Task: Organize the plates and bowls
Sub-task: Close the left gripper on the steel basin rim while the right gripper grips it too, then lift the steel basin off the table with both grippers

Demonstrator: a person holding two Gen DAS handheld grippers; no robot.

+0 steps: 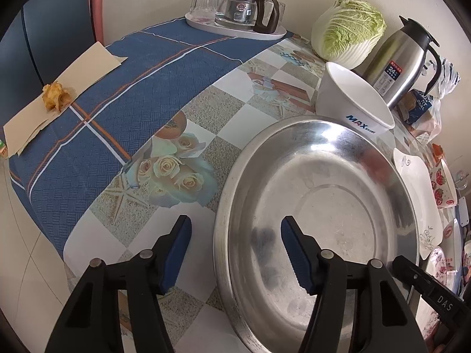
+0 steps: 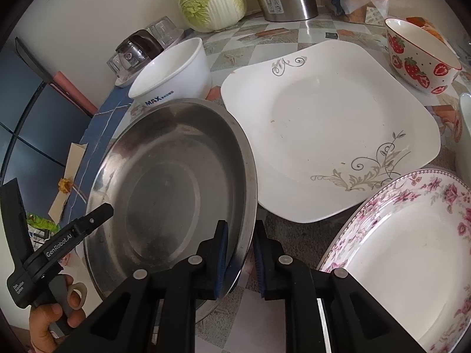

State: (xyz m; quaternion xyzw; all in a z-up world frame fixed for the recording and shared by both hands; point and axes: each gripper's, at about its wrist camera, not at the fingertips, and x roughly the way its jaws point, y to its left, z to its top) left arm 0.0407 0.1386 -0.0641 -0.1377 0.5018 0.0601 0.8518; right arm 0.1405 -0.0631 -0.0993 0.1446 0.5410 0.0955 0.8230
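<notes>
Right claw, at 6 o'clock in its own view, clamped on the near rim of the steel plate, one blue pad inside the rim, the other outside. Left claw spread wide, gripping nothing, one finger over bare desk, the other above the steel plate's basin. Steel plate tilted, right edge apparently raised against the white square plate at 1 o'clock. White MAX bowl just beyond the steel rim at 11 o'clock. Floral plate at 4 o'clock, overlapping the square plate's near corner; strawberry bowl well apart at 2 o'clock. Step in hand, by the look of it: lifting the steel plate for stacking. Next move likely calling for a firm hold on the thin rim, clearance over the square plate's edge, and possibly left-claw support on the opposite rim.
</notes>
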